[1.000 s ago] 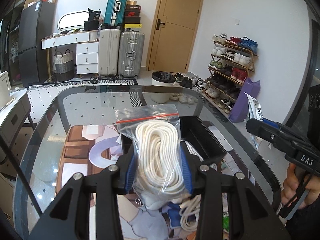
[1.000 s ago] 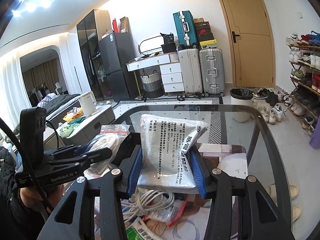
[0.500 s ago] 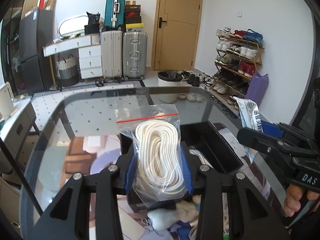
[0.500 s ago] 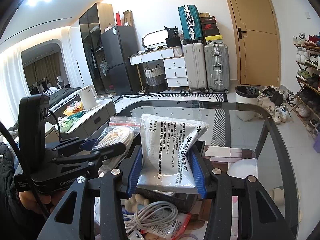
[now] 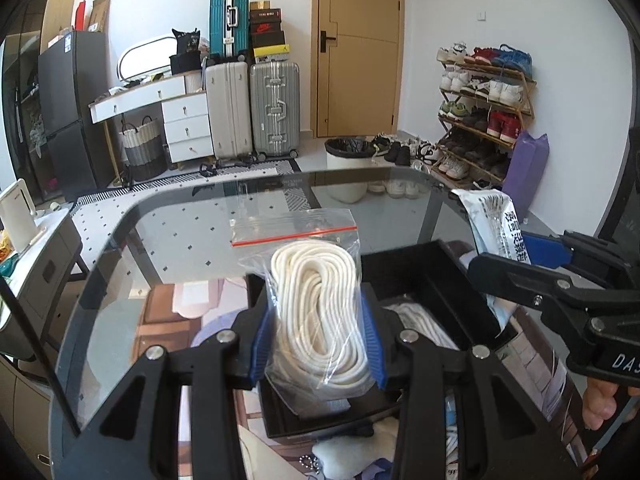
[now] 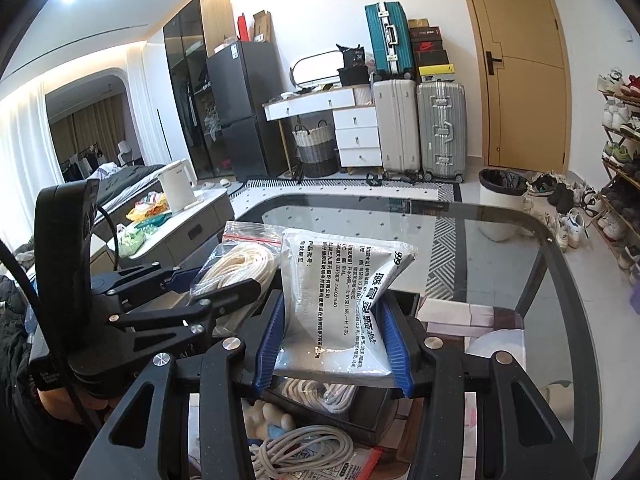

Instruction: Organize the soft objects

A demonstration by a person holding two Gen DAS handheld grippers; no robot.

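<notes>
- Clear plastic bag of white rope (image 5: 318, 320), red zip strip on top, is pinched between the blue pads of my left gripper (image 5: 318, 338). Jaws are pressed in on both sides of the coil.
- I'm holding that bag upright over the near-left part of the black bin (image 5: 440, 276). I can't tell whether the bag's bottom touches the bin.
- From the right wrist view I see the same rope bag (image 6: 236, 268) in the left gripper (image 6: 208, 292), just left of my own load.
- My right gripper (image 6: 332, 344) is clamped on a silvery-white printed pouch (image 6: 340, 304), blue pads squeezing its two edges. The pouch stands upright with the top corner folded over.
- In the left view the right gripper (image 5: 516, 260) comes in from the right with the pouch (image 5: 496, 220) sticking up, over the bin's right edge.
- There's a second coil of white rope (image 5: 420, 324) already lying inside the bin; right view shows it below the pouch (image 6: 320, 394).
- The bin sits on a glass table (image 5: 180, 240), on a printed mat.
- Loose items in front of the bin, near me: a grey cable coil (image 6: 304, 448), a small cream plush (image 6: 268, 416), and a red-edged packet (image 6: 360, 466), partly hidden by the gripper.
- Both grippers are side by side, close but not touching.
</notes>
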